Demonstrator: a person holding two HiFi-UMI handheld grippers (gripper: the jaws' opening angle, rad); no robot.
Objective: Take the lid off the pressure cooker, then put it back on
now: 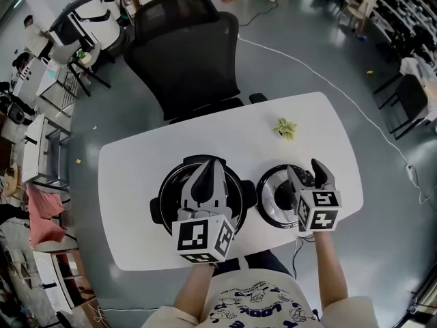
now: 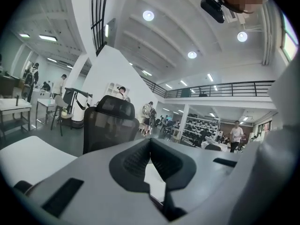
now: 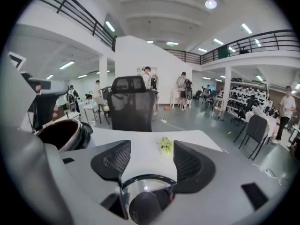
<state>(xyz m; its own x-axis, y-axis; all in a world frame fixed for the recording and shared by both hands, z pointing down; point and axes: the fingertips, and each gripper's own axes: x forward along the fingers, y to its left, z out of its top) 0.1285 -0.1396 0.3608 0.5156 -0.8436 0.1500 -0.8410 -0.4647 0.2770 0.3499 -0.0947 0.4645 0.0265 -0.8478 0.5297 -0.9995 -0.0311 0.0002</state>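
Observation:
The open black pressure cooker [image 1: 172, 193] stands on the white table [image 1: 136, 176], left of centre. My left gripper [image 1: 213, 164] hovers over it with its jaws shut and nothing between them; in the left gripper view the left gripper [image 2: 150, 142] points out level across the room. The shiny lid [image 1: 272, 207] with its black knob [image 1: 283, 195] lies flat on the table to the right of the pot. My right gripper [image 1: 305, 169] is above the lid, open and empty. Below the jaws of the right gripper [image 3: 151, 161] in its own view lie the knob [image 3: 144, 209] and the lid's rim [image 3: 140, 179], with the pot [image 3: 65, 134] to the left.
A small green plant-like item [image 1: 285, 128] lies near the table's far right edge. A black mesh office chair [image 1: 188, 53] stands behind the table. A white cable [image 1: 355, 108] runs over the floor on the right. People and desks are far off in the hall.

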